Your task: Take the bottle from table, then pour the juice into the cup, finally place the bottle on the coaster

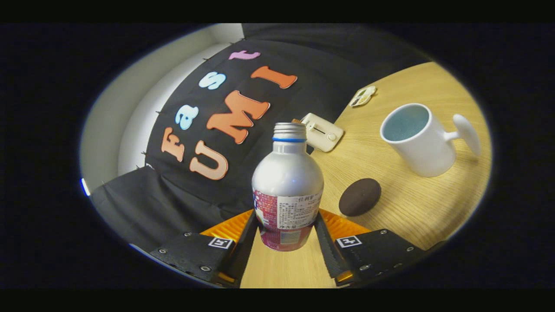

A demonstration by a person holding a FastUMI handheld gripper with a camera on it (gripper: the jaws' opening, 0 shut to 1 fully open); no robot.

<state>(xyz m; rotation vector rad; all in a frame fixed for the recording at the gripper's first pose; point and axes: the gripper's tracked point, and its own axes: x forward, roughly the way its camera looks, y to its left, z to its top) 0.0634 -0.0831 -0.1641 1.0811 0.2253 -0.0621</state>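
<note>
- The table (403,216) is wood, and my view of it is tipped. I think I am leaning the claw toward the cup.
- The cup (416,138) is white, at about 2 o'clock from the bottle and well apart from it. Its mouth faces me and its handle sticks out the far side, so it is easy to pour into.
- The bottle (288,186) is silver, its cap is off, and it sits between my fingers. It looks lifted off the table.
- My claw (286,234) is closed on the bottle low down. Both fingers press its sides, so the top is free to tip.
- The coaster (360,196) is dark and round, at 3 o'clock, just beside the bottle. It waits for the bottle last.
- A small white box (323,132) lies at 1 o'clock, past the bottle. I leave it alone.
</note>
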